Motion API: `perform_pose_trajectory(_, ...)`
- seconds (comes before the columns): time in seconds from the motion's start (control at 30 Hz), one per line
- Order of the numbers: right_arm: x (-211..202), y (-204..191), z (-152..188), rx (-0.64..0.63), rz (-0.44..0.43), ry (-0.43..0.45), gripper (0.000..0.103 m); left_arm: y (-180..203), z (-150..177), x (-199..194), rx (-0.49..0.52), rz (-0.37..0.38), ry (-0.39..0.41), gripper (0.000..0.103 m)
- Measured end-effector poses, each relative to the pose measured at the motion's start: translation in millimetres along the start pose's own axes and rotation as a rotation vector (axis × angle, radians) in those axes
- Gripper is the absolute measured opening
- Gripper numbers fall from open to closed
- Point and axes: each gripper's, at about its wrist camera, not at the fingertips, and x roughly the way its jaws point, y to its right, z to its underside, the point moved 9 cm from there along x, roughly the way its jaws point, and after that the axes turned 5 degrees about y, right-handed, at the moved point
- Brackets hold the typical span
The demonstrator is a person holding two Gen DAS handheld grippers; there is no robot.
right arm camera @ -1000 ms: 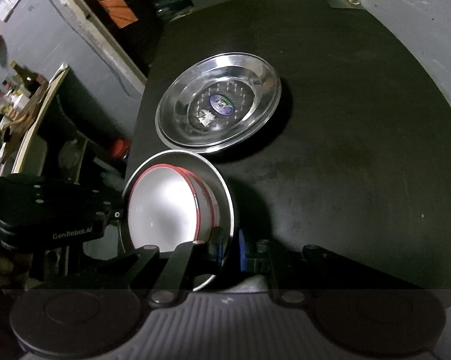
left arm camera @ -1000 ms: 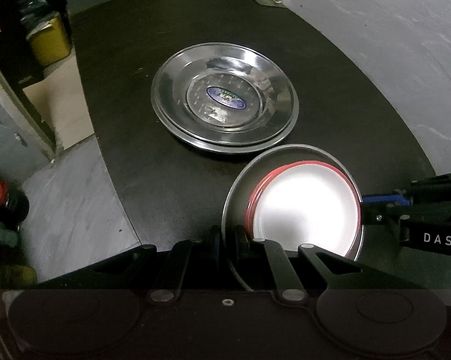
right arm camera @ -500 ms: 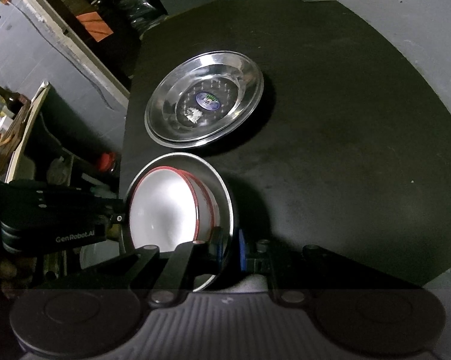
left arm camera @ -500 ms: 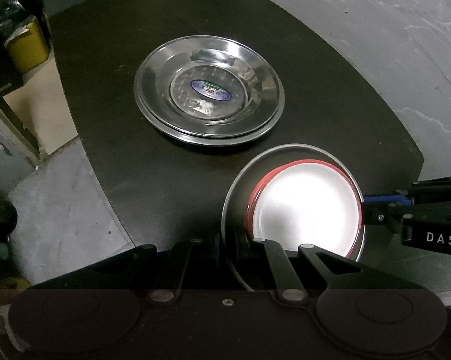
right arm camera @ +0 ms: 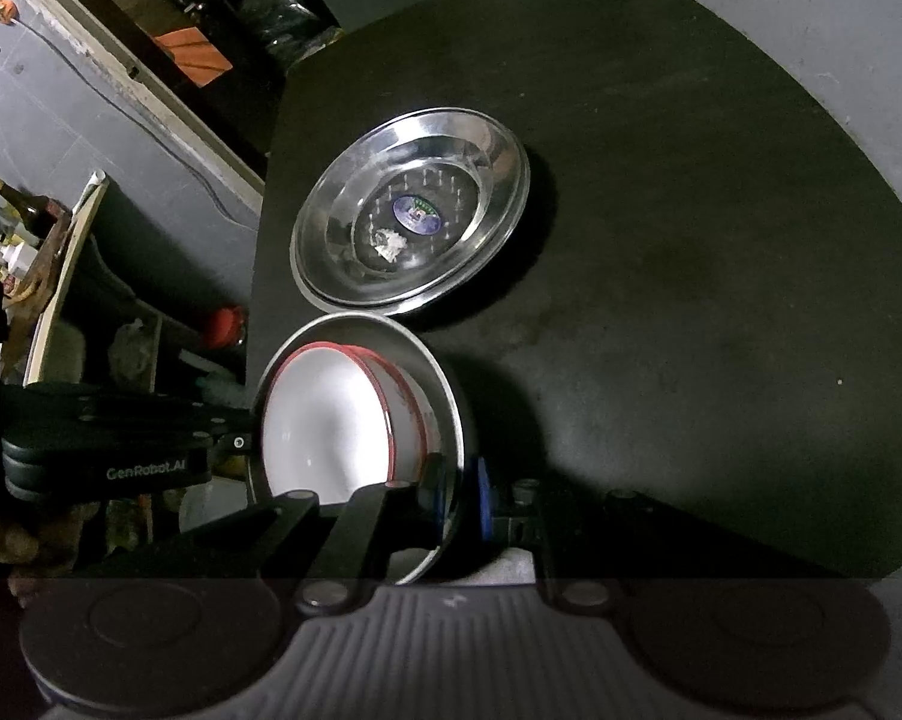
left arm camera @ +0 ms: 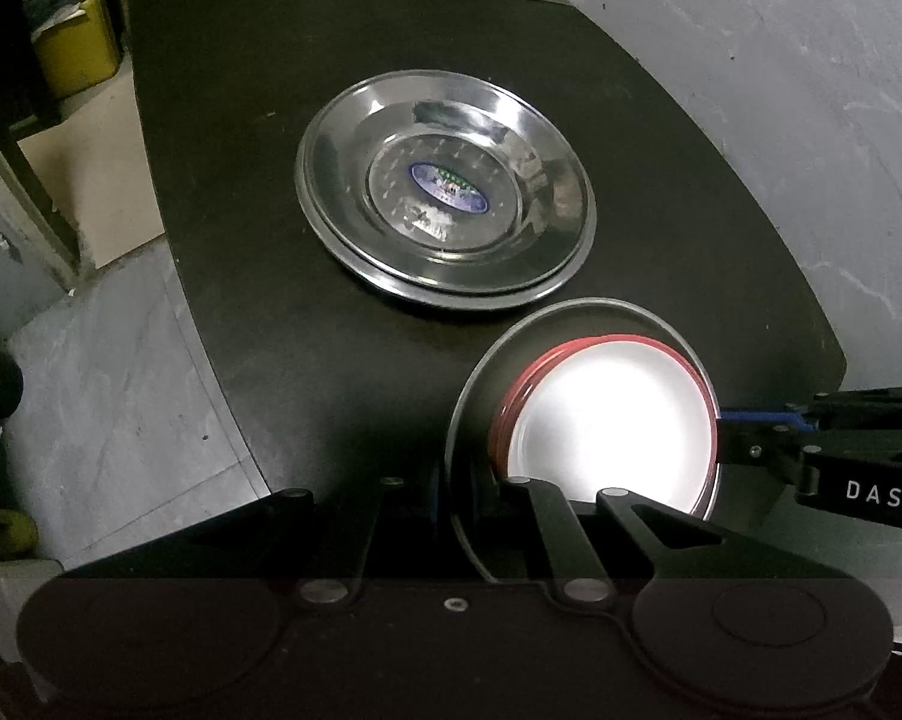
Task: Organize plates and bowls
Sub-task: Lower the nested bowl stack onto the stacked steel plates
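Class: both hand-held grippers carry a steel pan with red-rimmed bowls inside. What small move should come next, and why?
Probably carry the pan forward over the stacked steel plates and lower it there. Left hand-held gripper and right hand-held gripper both clamp its rim, the bowls sit nested inside, and the plates lie just ahead on the table.

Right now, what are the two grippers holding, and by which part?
Both grip the steel plate carrying the red-rimmed white bowls: the left gripper pinches its near rim, and the right gripper pinches the opposite rim.
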Motion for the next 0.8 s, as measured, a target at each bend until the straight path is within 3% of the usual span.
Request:
perform_pose_trajectory(0.37, -13, 9, -21, 0.043, -0.055, 0.021, 0.013, 4, -22, -11, -0.071, 0.008, 0.053, 0.009)
perform_pose_trajectory(0.8, -9, 9, -66, -0.017, -0.113, 0.042, 0.013, -1, -55, -17, -0.163, -0.028, 0.125, 0.009)
